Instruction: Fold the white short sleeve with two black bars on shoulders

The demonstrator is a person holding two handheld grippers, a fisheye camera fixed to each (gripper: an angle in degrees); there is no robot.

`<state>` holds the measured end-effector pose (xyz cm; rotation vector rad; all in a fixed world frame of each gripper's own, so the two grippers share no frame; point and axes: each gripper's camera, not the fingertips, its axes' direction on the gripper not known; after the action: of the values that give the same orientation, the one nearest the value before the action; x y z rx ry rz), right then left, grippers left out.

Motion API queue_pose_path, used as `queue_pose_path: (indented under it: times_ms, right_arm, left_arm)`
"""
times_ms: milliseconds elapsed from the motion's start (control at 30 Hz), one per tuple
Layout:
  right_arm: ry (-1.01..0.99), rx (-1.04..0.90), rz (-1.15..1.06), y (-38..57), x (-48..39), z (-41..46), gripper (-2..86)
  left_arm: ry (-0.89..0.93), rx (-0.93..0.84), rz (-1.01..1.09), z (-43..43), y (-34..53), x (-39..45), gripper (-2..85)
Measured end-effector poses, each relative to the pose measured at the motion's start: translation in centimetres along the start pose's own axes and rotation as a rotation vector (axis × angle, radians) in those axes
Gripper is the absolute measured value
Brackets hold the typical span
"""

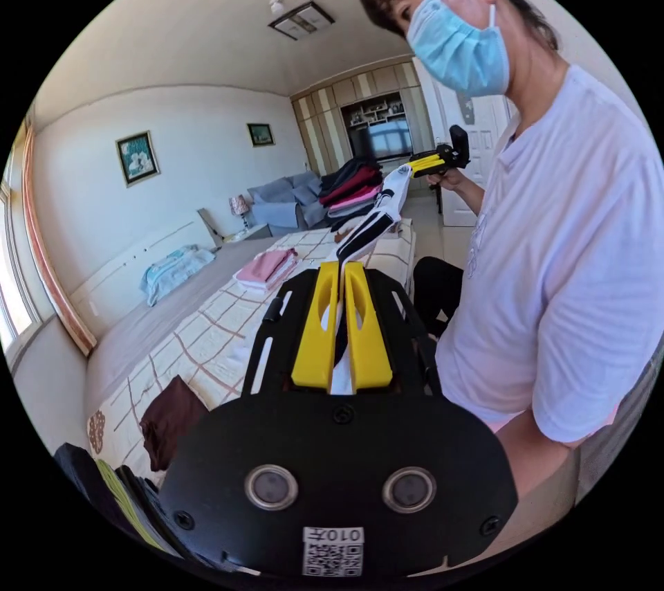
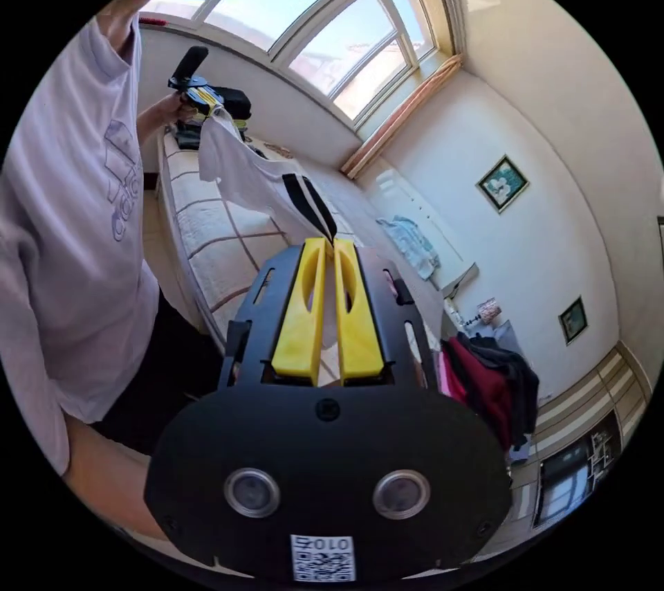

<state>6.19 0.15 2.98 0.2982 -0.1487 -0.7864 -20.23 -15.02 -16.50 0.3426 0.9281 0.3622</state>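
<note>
White cloth with black bars, the short sleeve shirt (image 2: 242,172), is held in the air between the two grippers, well above the bed (image 1: 200,342). In the left gripper view, the left gripper (image 1: 340,273) is seen with its yellow jaws clenched on a shoulder of the shirt; white and black fabric is pinched between them and stretches away from the jaw tips toward the right gripper (image 1: 415,165), which is held in the person's hand (image 1: 449,179). In the right gripper view, the right gripper is likewise grasping the shirt, the black bars starting just beyond its jaw tips, and the body of the shirt hangs from the far gripper.

It is judged that the shirt is only being lifted and spread, so folding is not yet begun. For the next move, both grips should be kept closed while the shirt is lowered and laid flat on a bare part of the bed, apart from the folded pile (image 1: 266,269).
</note>
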Motion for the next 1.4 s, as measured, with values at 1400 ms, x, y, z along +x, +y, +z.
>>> queue_pose_path:
  times_ms: [1400]
  right_arm:
    - [-0.277,-0.278,0.308,5.9,11.3,37.9,2.7]
  left_arm:
    - [-0.089,-0.201,-0.268,16.1,4.4,-23.5,-0.1]
